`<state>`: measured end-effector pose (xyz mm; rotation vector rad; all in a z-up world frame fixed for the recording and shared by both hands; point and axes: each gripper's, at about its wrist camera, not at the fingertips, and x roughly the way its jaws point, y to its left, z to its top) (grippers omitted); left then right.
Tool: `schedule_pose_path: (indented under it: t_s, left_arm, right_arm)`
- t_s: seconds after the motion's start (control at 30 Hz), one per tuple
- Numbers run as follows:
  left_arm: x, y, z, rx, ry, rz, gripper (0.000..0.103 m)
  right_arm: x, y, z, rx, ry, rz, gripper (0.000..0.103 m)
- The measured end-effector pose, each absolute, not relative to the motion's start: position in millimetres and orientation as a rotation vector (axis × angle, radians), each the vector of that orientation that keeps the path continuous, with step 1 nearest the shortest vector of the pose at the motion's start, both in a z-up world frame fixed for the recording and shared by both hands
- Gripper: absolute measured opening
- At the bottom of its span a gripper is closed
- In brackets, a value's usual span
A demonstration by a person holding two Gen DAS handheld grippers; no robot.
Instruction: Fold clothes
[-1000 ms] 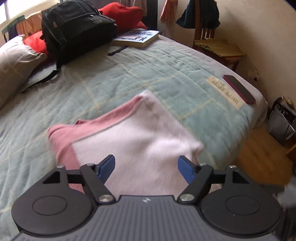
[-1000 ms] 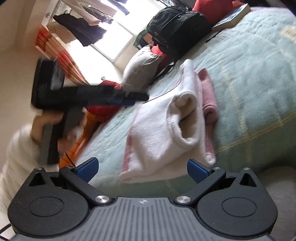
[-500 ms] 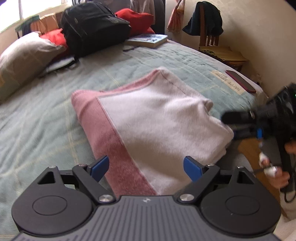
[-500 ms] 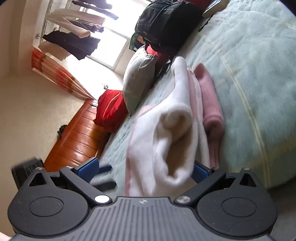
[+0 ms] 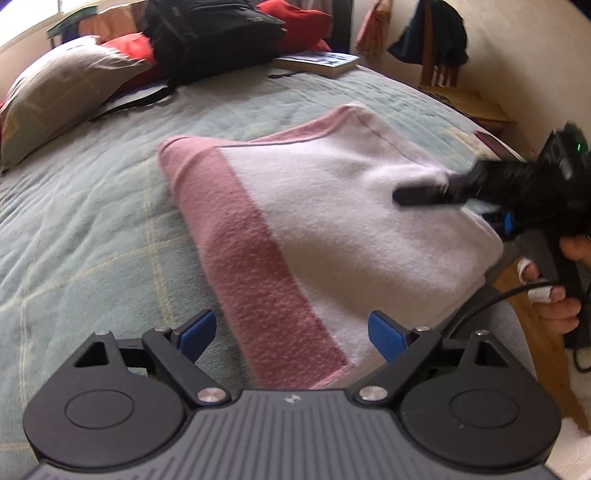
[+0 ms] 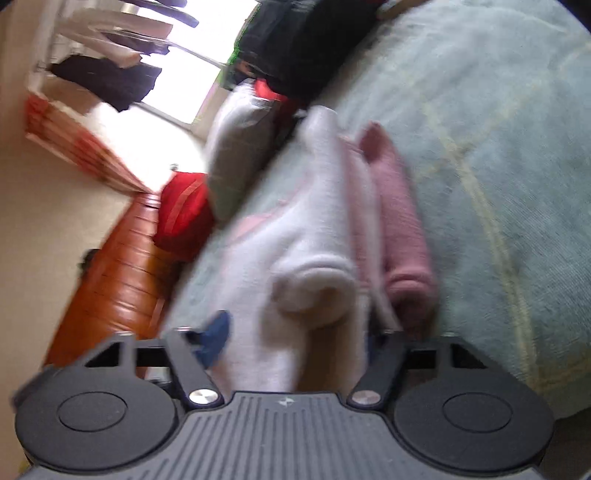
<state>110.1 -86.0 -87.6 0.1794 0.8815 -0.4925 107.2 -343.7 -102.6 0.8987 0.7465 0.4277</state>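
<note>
A folded pink-and-white towel (image 5: 332, 221) lies on a pale green bedspread (image 5: 92, 221) near the foot corner of the bed, its darker pink band running along the side nearer the left gripper (image 5: 291, 332). That gripper hangs above the towel's near edge with its blue fingertips (image 5: 197, 330) spread wide and nothing between them, the jaws having just opened a little further. At the far right of the left wrist view, a hand (image 5: 561, 288) with taped fingertips grasps the black handle of the right gripper (image 6: 291, 336), whose tips reach onto the towel's white corner at the bed's edge. From the right wrist camera, blurred by motion, the rolled white fold of the towel sits between that gripper's fingers; the jaws have just been closing on it and the blue pad (image 6: 216, 332) on the left of the view lies against the cloth, while the opposite pad is hidden behind the fabric, so a firm grip cannot be told for certain. Behind the towel, at the head of the bed, a black backpack (image 5: 210, 33) rests among a grey pillow (image 5: 55, 88) and red cushions (image 5: 295, 22), with a book (image 5: 321, 62) flat on the bedspread beside them. A wooden chair (image 5: 443, 70) draped with dark clothing stands by the wall
</note>
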Motion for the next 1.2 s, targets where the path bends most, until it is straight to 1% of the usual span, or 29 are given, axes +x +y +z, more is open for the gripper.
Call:
schedule_pose_path:
  t_s: [0.03, 0.07, 0.1, 0.13, 0.2, 0.33, 0.43, 0.47, 0.5, 0.57, 0.6, 0.67, 0.73, 0.8, 0.83, 0.9, 1.0, 1.1, 1.2]
  left_arm:
    - [110.0, -83.6, -86.9, 0.174, 0.880, -0.489, 0.090]
    - [109.6, -81.3, -85.8, 0.169, 0.877, -0.486, 0.090]
    - [108.9, -79.4, -84.6, 0.165, 0.872, -0.485, 0.090]
    - [108.5, -78.0, -83.5, 0.162, 0.867, -0.486, 0.090]
    - [108.1, -74.7, -81.4, 0.152, 0.859, -0.490, 0.090]
    - [106.6, -70.5, -77.6, 0.135, 0.841, -0.503, 0.090]
    - [108.0, -67.1, -76.2, 0.112, 0.838, -0.524, 0.091]
    - [110.2, -65.6, -76.2, 0.100, 0.840, -0.528, 0.091]
    - [112.7, -64.6, -75.9, 0.092, 0.843, -0.529, 0.091]
    - [116.7, -63.7, -72.8, 0.090, 0.838, -0.518, 0.091]
    - [120.3, -63.1, -70.2, 0.085, 0.834, -0.517, 0.091]
    - [128.0, -62.1, -64.9, 0.074, 0.826, -0.518, 0.091]
    - [139.2, -63.6, -58.0, 0.053, 0.814, -0.544, 0.095]
    - [153.0, -68.0, -49.3, 0.023, 0.799, -0.582, 0.096]
    - [160.5, -70.8, -44.5, -0.003, 0.792, -0.598, 0.096]
    - [178.4, -77.0, -36.8, -0.070, 0.791, -0.649, 0.098]
    - [209.5, -86.5, -42.3, -0.192, 0.852, -0.728, 0.100]
    - [236.2, -97.5, -70.7, -0.228, 0.968, -0.740, 0.100]
    - [241.2, -100.9, -91.3, -0.208, 0.938, -0.781, 0.100]
  right_arm:
    - [104.6, -344.6, -103.9, 0.892, 0.751, 0.407, 0.039]
    - [102.2, -345.1, -104.3, 0.887, 0.753, 0.391, 0.029]
    - [100.0, -345.2, -103.4, 0.887, 0.752, 0.382, 0.024]
    - [97.1, -344.4, -101.0, 0.880, 0.748, 0.376, 0.022]
    - [90.7, -339.5, -92.5, 0.844, 0.734, 0.371, 0.020]
    - [81.0, -330.3, -77.3, 0.788, 0.723, 0.369, 0.019]
    - [75.3, -328.0, -79.5, 0.752, 0.732, 0.361, 0.020]
    - [75.5, -327.1, -81.6, 0.736, 0.743, 0.347, 0.022]
    - [75.0, -327.7, -83.3, 0.726, 0.758, 0.327, 0.030]
    - [72.1, -329.4, -84.4, 0.702, 0.778, 0.291, 0.033]
    - [66.9, -330.8, -78.7, 0.677, 0.762, 0.279, 0.037]
    - [56.0, -332.6, -61.8, 0.600, 0.713, 0.242, 0.044]
    - [45.8, -327.6, -39.1, 0.470, 0.623, 0.212, 0.050]
    - [41.2, -317.0, -19.5, 0.348, 0.537, 0.224, 0.063]
    - [41.7, -309.8, -13.4, 0.298, 0.503, 0.251, 0.066]
    - [48.2, -293.5, -9.6, 0.210, 0.476, 0.315, 0.068]
    - [69.0, -271.1, -23.4, 0.113, 0.514, 0.371, 0.068]
    - [81.5, -264.0, -45.1, 0.038, 0.594, 0.333, 0.066]
    - [83.3, -268.4, -59.5, 0.031, 0.627, 0.319, 0.066]
